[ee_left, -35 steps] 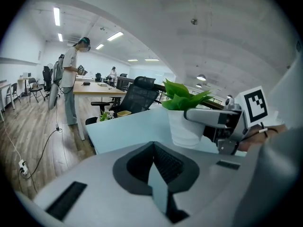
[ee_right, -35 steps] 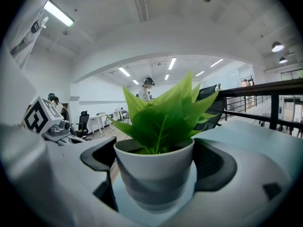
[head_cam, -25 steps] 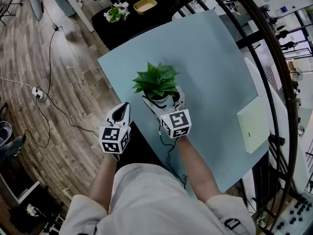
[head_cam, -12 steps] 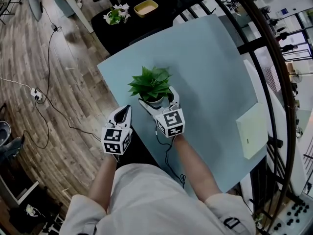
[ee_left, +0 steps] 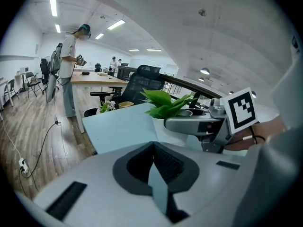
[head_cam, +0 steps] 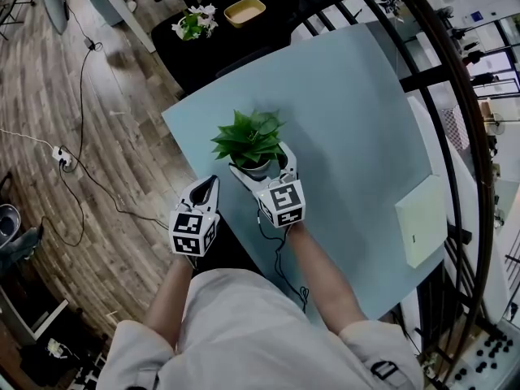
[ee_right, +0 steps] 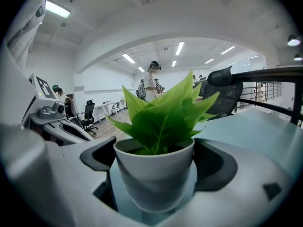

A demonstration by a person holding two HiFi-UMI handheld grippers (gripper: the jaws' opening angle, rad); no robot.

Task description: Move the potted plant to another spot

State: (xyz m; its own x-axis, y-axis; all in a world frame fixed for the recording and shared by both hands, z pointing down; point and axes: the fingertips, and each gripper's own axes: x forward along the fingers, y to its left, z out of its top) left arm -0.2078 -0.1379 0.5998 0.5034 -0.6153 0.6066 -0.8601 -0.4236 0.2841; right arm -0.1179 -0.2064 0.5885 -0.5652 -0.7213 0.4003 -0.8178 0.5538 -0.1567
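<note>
The potted plant (head_cam: 248, 139), green leaves in a small white pot, stands near the front left corner of the light blue table (head_cam: 349, 96). My right gripper (head_cam: 262, 164) is shut on the pot, a finger on each side; in the right gripper view the pot (ee_right: 154, 174) fills the gap of the right gripper (ee_right: 156, 169). Whether the pot's base touches the table I cannot tell. My left gripper (head_cam: 206, 184) is shut on nothing, held just off the table's front left edge. In the left gripper view, the left gripper (ee_left: 154, 169) points toward the plant (ee_left: 165, 104).
A pale flat box (head_cam: 421, 220) lies at the table's right edge. Behind the table a black desk carries a yellow bowl (head_cam: 243, 10) and a small flower pot (head_cam: 192, 23). A dark railing (head_cam: 455, 112) curves along the right. Cables (head_cam: 81, 161) run over the wooden floor.
The right gripper has carried the plant left and a little toward the table's near edge; over the last half second it barely shifted. The left gripper stayed in place.
</note>
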